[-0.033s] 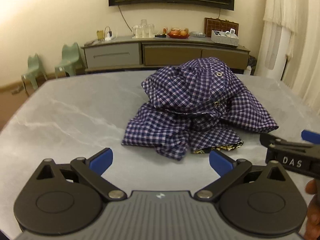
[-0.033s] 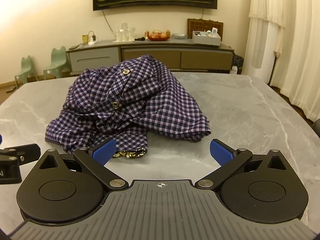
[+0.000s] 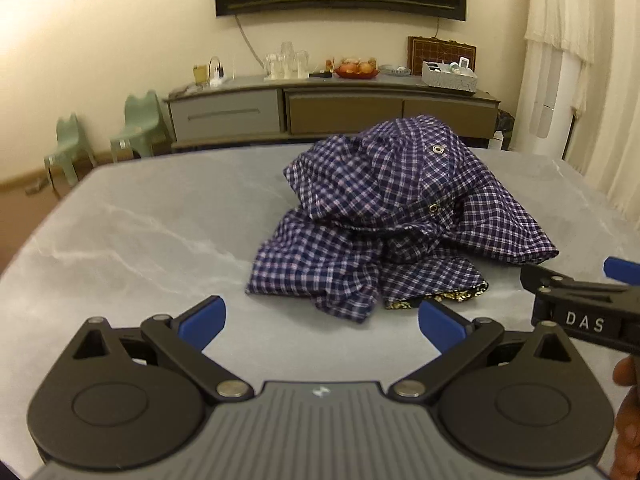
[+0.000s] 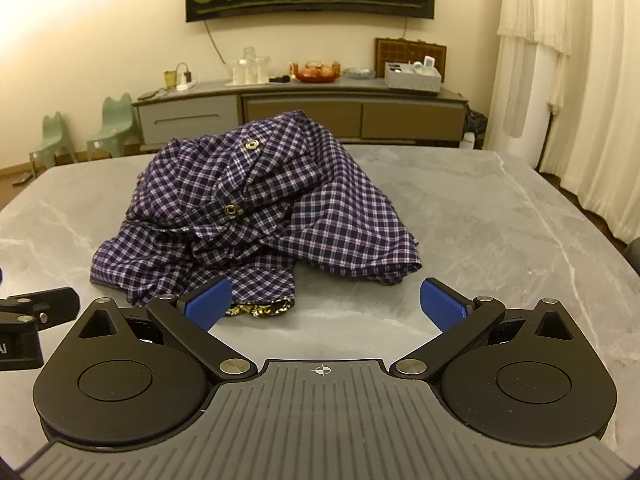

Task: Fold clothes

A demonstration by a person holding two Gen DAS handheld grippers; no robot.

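A crumpled navy checked shirt (image 3: pixel 380 216) with metal snaps lies heaped on the grey marble table (image 3: pixel 140 240), and a bit of gold-patterned fabric shows at its near hem. My left gripper (image 3: pixel 320 320) is open just short of that hem, with nothing between its blue pads. In the right wrist view the same shirt (image 4: pixel 256 208) lies ahead and to the left. My right gripper (image 4: pixel 325 299) is open and empty, its left pad (image 4: pixel 208 298) in front of the hem. Each gripper shows in the other's view: the right gripper (image 3: pixel 580 300) and the left gripper (image 4: pixel 36 312).
Bare tabletop (image 4: pixel 500 240) stretches right of the shirt and also to its left. Beyond the table stand a long sideboard (image 3: pixel 332 108) with glasses and fruit, two small green chairs (image 3: pixel 140 124) and pale curtains (image 4: pixel 560 80). A hand (image 3: pixel 626 400) holds the right gripper.
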